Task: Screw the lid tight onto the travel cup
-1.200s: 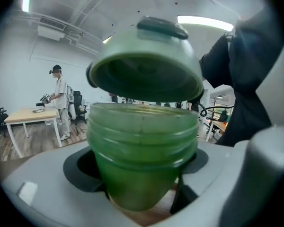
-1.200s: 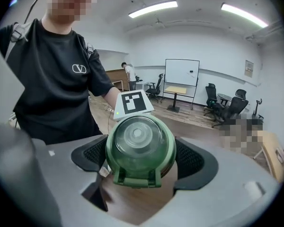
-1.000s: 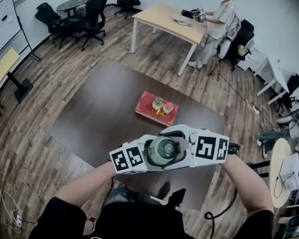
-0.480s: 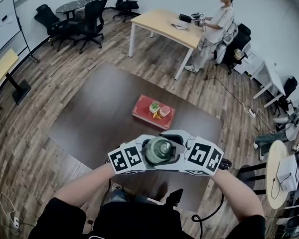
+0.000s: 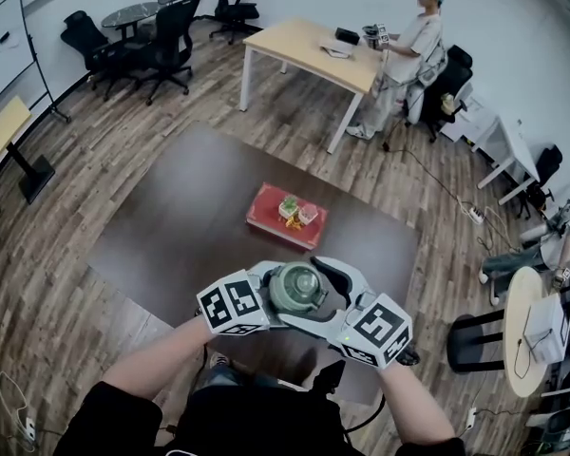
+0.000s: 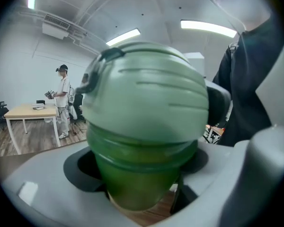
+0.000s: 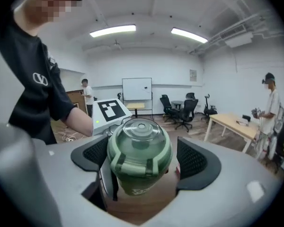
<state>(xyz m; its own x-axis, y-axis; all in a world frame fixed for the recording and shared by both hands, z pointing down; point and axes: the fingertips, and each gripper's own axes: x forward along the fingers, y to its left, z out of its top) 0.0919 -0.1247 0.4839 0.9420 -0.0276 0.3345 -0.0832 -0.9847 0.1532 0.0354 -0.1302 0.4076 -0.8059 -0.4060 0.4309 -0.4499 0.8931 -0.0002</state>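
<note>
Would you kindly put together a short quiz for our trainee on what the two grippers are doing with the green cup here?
1. True or false: the left gripper holds the travel cup by its green body, below the lid.
2. Pick one: the right gripper has its jaws closed on A) the lid, B) an office chair, C) nothing.
3. Short answer: in the head view, what piece of furniture does the other person stand beside?

Key: 1 true. 2 A. 3 the light wooden table.
</note>
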